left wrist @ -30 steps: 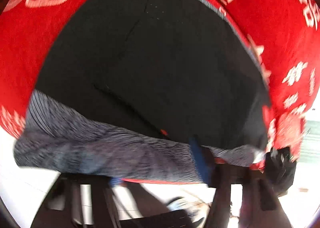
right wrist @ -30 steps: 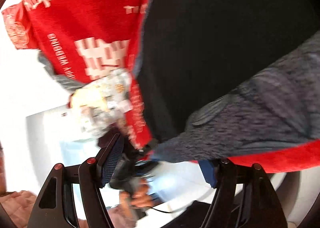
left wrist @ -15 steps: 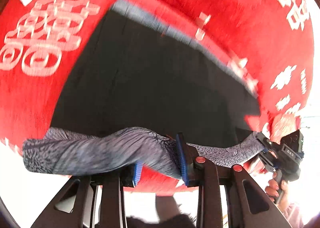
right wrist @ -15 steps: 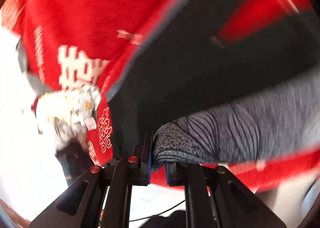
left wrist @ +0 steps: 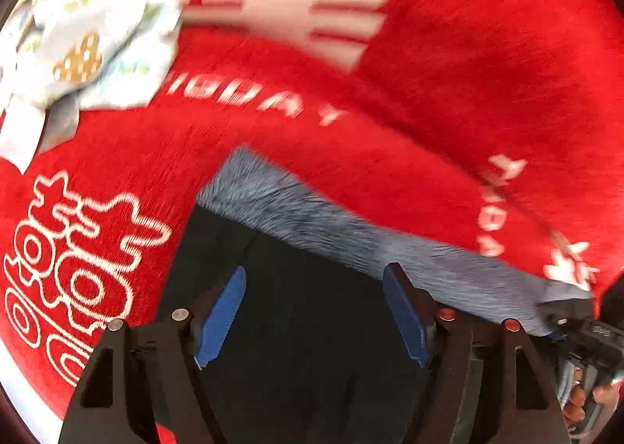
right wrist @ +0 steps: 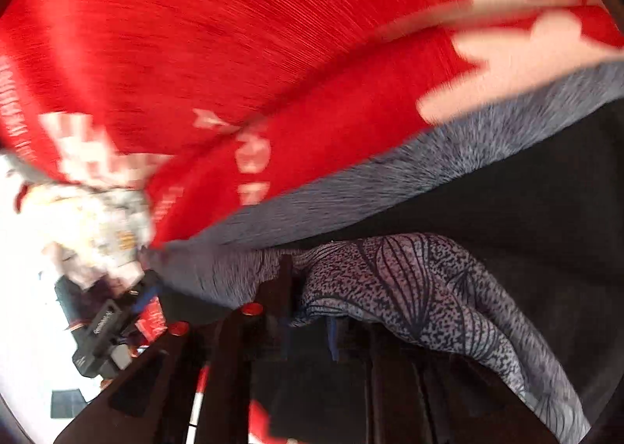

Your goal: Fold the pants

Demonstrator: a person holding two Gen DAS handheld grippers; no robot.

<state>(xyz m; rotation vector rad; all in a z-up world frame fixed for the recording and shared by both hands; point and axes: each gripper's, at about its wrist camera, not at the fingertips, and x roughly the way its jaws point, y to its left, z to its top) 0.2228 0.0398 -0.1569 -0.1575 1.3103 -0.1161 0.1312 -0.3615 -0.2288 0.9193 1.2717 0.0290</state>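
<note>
Your left gripper [left wrist: 312, 311] released, low over the black pants [left wrist: 296, 358], your right gripper [right wrist: 308, 323] clenched on their patterned waistband [right wrist: 409, 288], grey band [left wrist: 351, 233] running diagonally across the red blanket [left wrist: 448, 73].

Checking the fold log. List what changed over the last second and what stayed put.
The left gripper, clamped on the grey patterned waistband half a second ago, has let go and now stands open over the black pants. The waistband was carried across onto the pants. The right gripper still pinches it. The red blanket stayed spread underneath.
</note>
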